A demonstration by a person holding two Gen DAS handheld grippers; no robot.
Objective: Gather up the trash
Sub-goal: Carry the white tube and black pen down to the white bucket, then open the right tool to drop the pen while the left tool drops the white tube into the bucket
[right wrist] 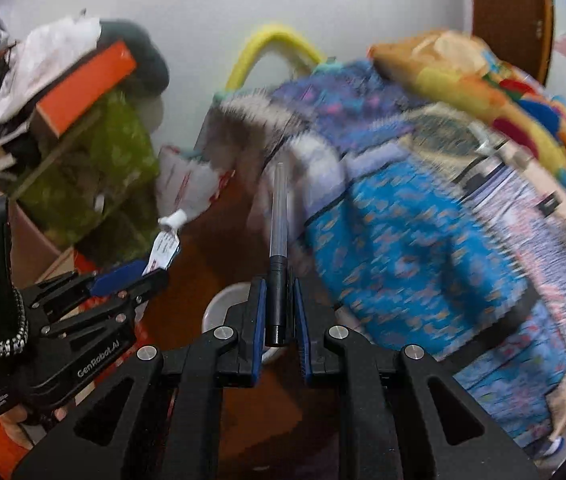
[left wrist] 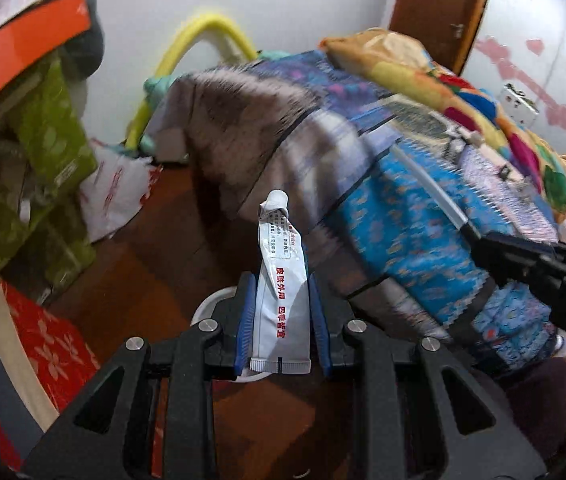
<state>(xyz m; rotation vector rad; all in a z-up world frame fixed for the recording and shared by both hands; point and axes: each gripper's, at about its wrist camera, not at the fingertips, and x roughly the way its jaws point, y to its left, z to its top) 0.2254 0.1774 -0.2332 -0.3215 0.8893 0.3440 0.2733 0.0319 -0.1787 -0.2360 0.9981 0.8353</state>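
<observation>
My left gripper (left wrist: 281, 296) is shut on a squeezed white ointment tube (left wrist: 281, 280) with red print, cap pointing away; it also shows in the right wrist view (right wrist: 165, 242). My right gripper (right wrist: 279, 300) is shut on a pen (right wrist: 277, 240) with a black grip and clear barrel, pointing forward. The right gripper with the pen (left wrist: 435, 184) shows at the right of the left wrist view. A white round container (right wrist: 225, 304) sits on the dark wooden floor below both grippers, mostly hidden behind the fingers; it also shows in the left wrist view (left wrist: 207, 306).
A bed with blue patterned bedding (left wrist: 403, 220) and a colourful quilt (left wrist: 463, 92) fills the right. Green boxes (left wrist: 43, 140), an orange box (left wrist: 31, 44) and a red floral box (left wrist: 47, 340) are stacked at left. A white plastic bag (left wrist: 119, 192) lies by the wall.
</observation>
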